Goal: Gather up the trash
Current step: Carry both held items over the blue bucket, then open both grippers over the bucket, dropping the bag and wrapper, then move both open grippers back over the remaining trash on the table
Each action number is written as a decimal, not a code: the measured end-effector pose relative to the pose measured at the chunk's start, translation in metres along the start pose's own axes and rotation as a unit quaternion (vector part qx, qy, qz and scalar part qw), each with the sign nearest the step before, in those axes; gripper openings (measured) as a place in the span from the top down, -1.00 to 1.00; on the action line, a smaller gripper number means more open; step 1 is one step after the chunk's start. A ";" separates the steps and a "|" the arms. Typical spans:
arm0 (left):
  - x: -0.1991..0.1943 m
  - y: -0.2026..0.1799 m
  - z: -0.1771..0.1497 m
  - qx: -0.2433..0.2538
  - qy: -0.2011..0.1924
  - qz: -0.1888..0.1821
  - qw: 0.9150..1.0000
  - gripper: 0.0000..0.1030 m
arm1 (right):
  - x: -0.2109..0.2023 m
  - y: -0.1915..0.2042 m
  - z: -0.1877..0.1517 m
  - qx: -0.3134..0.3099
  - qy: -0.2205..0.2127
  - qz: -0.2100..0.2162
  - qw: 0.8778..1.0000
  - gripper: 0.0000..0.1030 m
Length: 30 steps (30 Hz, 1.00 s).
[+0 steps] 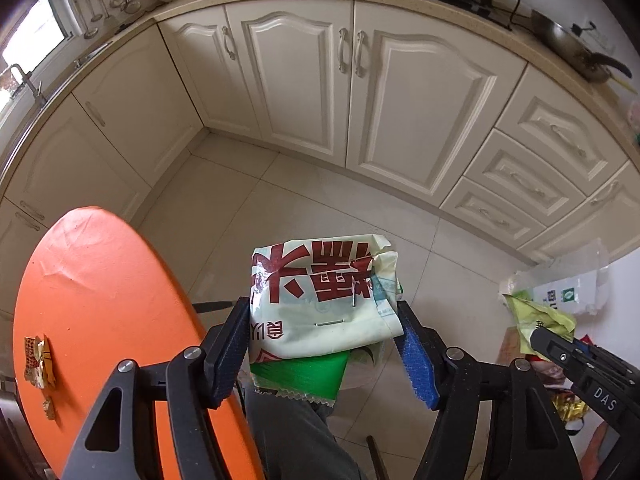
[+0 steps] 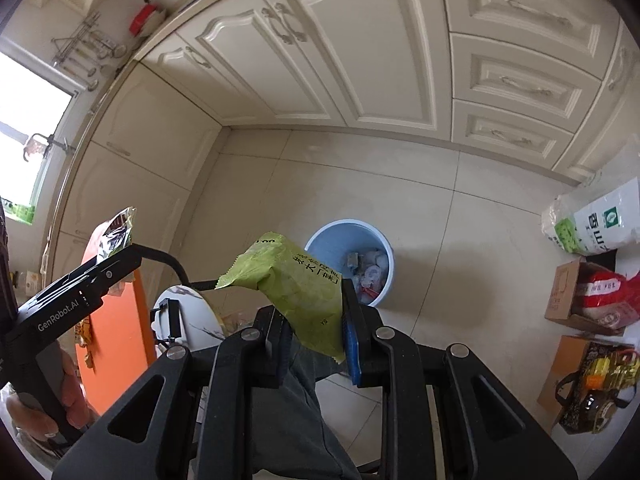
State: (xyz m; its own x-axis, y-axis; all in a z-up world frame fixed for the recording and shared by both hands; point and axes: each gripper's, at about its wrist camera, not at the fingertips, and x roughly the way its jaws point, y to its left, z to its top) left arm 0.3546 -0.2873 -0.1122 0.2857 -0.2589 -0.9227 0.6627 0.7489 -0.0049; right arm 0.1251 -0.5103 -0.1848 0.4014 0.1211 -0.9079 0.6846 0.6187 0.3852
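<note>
Left wrist view, L to R: round orange worktop (image 1: 100, 300) fills the lower left, w/ two crumpled gold-and-red wrapper scraps (image 1: 38, 356) near its left edge. Next, the left claw (image 1: 324, 344) is clamped on a pale cream plastic food bag w/ big red characters (image 1: 320, 300): one pad on each side of the bag, printed end sticking up past the fingertips, and a green-and-white packet (image 1: 300, 376) just under it between the fingers. The red print reads upside down from here; can't make out the words. Far right, the right claw's black body carries "DAS" in white, w/ a crumpled lime-green snack wrapper (image 1: 540, 316) at its tip.

Right wrist view, L to R: the left claw's black body (image 2: 80, 288) at left reads "GenRobot.AI"; a foil-lined bag end pokes up past its tip. A white round plate-like disc (image 2: 188, 316) sits beside the orange worktop's edge. Centre, the right claw (image 2: 316, 332) is clenched tight on the lime-green wrapper (image 2: 288, 280), which stands up and left from the pads; black characters on it, too small to read. Just beyond and right of that claw, on the tiled floor (image 2: 440, 240), stands a light-blue round plastic bin (image 2: 320, 240) w/ white rubbish inside; the wrapper is apart from it. Far right: a white sack w/ green logo (image 2: 600, 220), then cardboard boxes holding a red bag and a yellow bottle.
</note>
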 end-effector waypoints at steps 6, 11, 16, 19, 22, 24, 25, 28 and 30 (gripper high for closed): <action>0.041 0.011 0.025 -0.017 0.037 0.008 0.999 -0.34 | 0.016 -0.025 0.012 0.029 0.014 -0.006 0.999 0.58; 0.059 0.016 0.039 -0.014 0.050 0.011 0.999 -0.35 | 0.031 -0.016 0.019 0.022 0.023 -0.002 0.999 0.57; 0.059 0.023 0.037 -0.022 0.045 0.021 0.999 -0.35 | 0.055 0.018 0.021 -0.010 0.046 0.013 0.999 0.57; 0.055 0.033 0.030 -0.035 0.042 0.031 0.998 -0.36 | 0.065 0.041 0.022 -0.031 0.054 0.023 0.998 0.53; 0.047 0.041 0.020 -0.046 0.037 0.033 0.998 -0.36 | 0.070 0.060 0.024 -0.048 0.051 0.037 0.997 0.24; 0.044 0.045 0.015 -0.051 0.033 0.037 0.997 -0.37 | 0.070 0.068 0.025 -0.049 0.045 0.042 0.997 -0.37; 0.044 0.047 0.015 -0.054 0.033 0.038 0.997 -0.37 | 0.068 0.070 0.025 -0.049 0.036 0.040 0.997 -0.55; 0.039 0.050 0.009 -0.062 0.034 0.036 0.997 -0.37 | 0.063 0.077 0.023 -0.058 0.023 0.025 0.998 -0.55; 0.036 0.053 0.005 -0.066 0.034 0.036 0.997 -0.37 | 0.061 0.078 0.022 -0.058 0.027 0.028 0.998 -0.55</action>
State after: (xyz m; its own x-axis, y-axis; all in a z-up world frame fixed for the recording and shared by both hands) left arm 0.4030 -0.2597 -0.1437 0.2773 -0.1632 -0.9468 0.5436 0.8392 0.0146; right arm 0.2165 -0.4722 -0.2068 0.4023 0.1971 -0.8940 0.5862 0.6946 0.4169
